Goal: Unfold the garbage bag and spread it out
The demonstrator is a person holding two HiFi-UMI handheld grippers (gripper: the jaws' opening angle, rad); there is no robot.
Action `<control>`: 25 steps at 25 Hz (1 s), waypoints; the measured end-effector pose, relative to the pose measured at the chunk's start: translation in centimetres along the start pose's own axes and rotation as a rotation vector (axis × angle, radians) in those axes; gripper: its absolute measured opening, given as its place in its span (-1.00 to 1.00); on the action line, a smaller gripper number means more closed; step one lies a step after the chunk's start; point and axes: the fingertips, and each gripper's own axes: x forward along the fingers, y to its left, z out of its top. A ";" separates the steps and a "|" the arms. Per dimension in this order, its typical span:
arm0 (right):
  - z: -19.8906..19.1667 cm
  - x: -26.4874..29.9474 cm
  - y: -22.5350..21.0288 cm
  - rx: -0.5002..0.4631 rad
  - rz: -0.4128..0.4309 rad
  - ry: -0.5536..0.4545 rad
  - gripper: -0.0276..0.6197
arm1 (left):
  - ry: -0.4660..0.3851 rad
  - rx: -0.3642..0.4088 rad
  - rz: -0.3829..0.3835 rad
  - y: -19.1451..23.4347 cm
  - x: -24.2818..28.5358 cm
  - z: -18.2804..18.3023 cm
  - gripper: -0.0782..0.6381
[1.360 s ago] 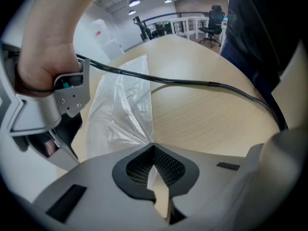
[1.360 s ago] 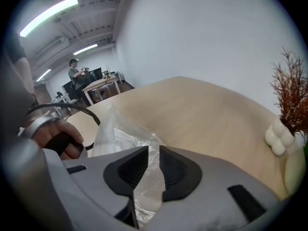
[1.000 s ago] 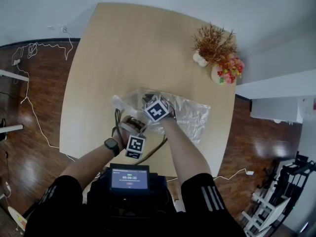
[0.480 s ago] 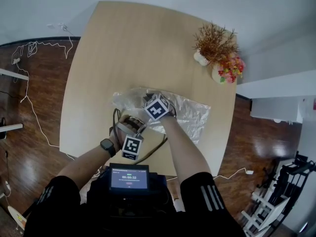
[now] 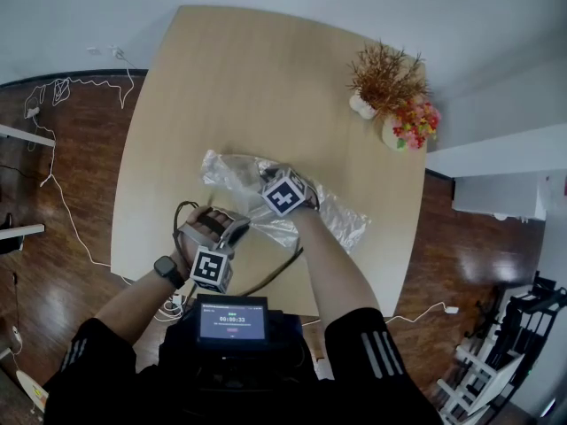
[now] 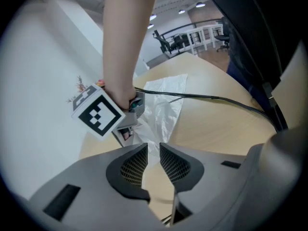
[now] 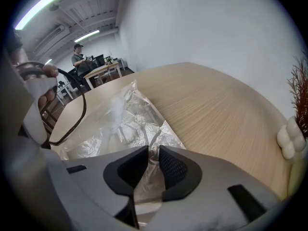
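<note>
**Right tool clamped on the bag, left tool clear of it**

Head view first: the clear garbage bag lies crumpled on the wooden surface, just below the middle of the frame. Its long axis slants from centre-left down toward lower right. Only this view gives the bag's whole outline. It also shows the screen at bottom centre, and the dried plant and flower pot at upper right, well apart from the bag.

The right tool sits over the bag's middle, under its marker cube. From above you can't read the jaws, but the right gripper view settles it: both are closed on a fold of the film, which runs down through the gap. That view alone catches a person at a desk far back, upper left.

The left tool is at lower left, just beside the bag's near edge. The left gripper view shows its jaws a narrow slit apart, having just been opening, with nothing between the pads. Bare wood and the bag lie beyond. Here the bag stretches away from the camera, and the right tool shows side-on under the forearm.
</note>
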 end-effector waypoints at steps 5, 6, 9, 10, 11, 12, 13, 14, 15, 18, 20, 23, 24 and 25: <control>0.2 -0.1 -0.1 -0.001 -0.003 -0.007 -0.60 | 0.080 -0.014 0.103 4.1 0.0 -3.1 -0.54; 0.3 -0.2 -0.2 -0.005 -0.009 -0.007 -0.60 | 0.115 0.006 0.115 4.9 0.2 -4.2 -0.53; 0.1 -0.1 -0.1 -0.001 -0.006 0.004 -0.60 | 0.227 0.100 0.130 7.0 1.2 -7.8 -0.44; 0.1 -0.1 -0.1 -0.001 -0.005 0.004 -0.60 | 0.237 0.105 0.131 7.6 1.3 -8.2 -0.42; 0.3 -0.2 -0.2 -0.005 -0.009 0.000 -0.59 | 0.243 0.113 0.133 8.1 1.5 -8.6 -0.39; 0.4 -0.3 -0.2 -0.008 -0.012 -0.004 -0.60 | 0.251 0.134 0.139 8.4 1.8 -8.9 -0.37; 0.3 -0.3 -0.2 -0.006 -0.010 -0.002 -0.60 | 0.258 0.160 0.143 8.7 2.1 -9.3 -0.37; 0.1 -0.1 -0.1 -0.002 -0.005 0.002 -0.59 | 0.262 0.181 0.142 8.8 2.4 -9.4 -0.37; 0.0 0.0 0.0 0.000 0.000 0.005 -0.59 | 0.263 0.197 0.138 8.8 2.6 -9.5 -0.37; 0.0 0.0 0.1 0.000 0.002 0.010 -0.59 | 0.255 0.223 0.112 8.3 3.2 -9.3 -0.37; 0.0 -0.1 0.0 -0.002 0.002 0.010 -0.59 | 0.282 0.280 0.102 8.0 3.9 -9.9 -0.37; 0.0 0.0 0.0 -0.004 0.001 0.007 -0.59 | 0.296 0.304 0.093 7.5 4.7 -10.4 -0.63; 0.0 0.0 0.0 -0.005 0.001 0.008 -0.59 | 0.289 0.291 0.089 7.3 4.7 -10.3 -0.70; 0.0 0.0 0.0 -0.006 0.001 0.008 -0.59 | 0.280 0.275 0.084 7.2 4.6 -10.1 -0.75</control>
